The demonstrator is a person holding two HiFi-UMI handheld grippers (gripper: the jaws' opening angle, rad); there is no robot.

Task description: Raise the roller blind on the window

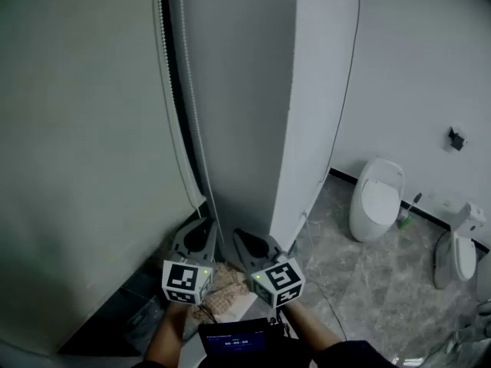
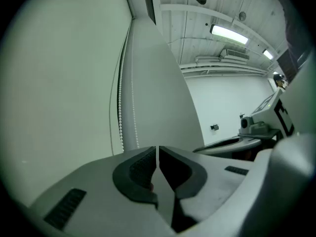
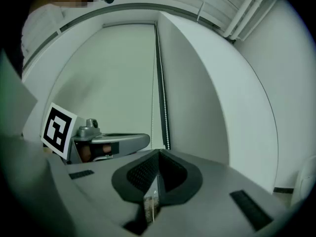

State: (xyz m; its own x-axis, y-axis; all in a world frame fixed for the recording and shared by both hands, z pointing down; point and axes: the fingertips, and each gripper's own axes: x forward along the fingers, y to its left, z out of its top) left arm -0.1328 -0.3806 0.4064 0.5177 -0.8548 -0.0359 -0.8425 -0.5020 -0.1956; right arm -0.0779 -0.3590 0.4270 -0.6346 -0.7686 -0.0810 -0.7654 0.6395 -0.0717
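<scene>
Two grippers sit low, side by side, in front of the window corner. The left gripper (image 1: 203, 228) (image 2: 156, 152) has its jaws drawn together, w/ only a hairline slit between the pads and nothing in it. The right gripper (image 1: 247, 242) (image 3: 158, 154) has its jaws pressed together at the tips and is also empty.

The roller blind (image 1: 77, 129) (image 3: 113, 83) is down, a pale sheet filling the left half of the head view, w/ its lower edge reaching about the level of the grippers. The bead chain (image 2: 120, 117) (image 3: 166, 117) hangs along the blind's right edge, next to the white wall return (image 1: 245, 90). In the left gripper view the chain runs to the left of the jaws and drops behind the gripper body. In the right gripper view it drops just right of the jaw tips. Neither claw has it.

A thin dark cable (image 1: 349, 75) runs down the wall on the right. Beyond it are a white toilet (image 1: 377, 198) and a second white fixture (image 1: 460, 251) on the grey marble floor (image 1: 368, 297). A small dark screen (image 1: 234, 340) shows at the bottom, btwn the person's arms. A ceiling light strip (image 2: 229, 33) glows in the left gripper view.
</scene>
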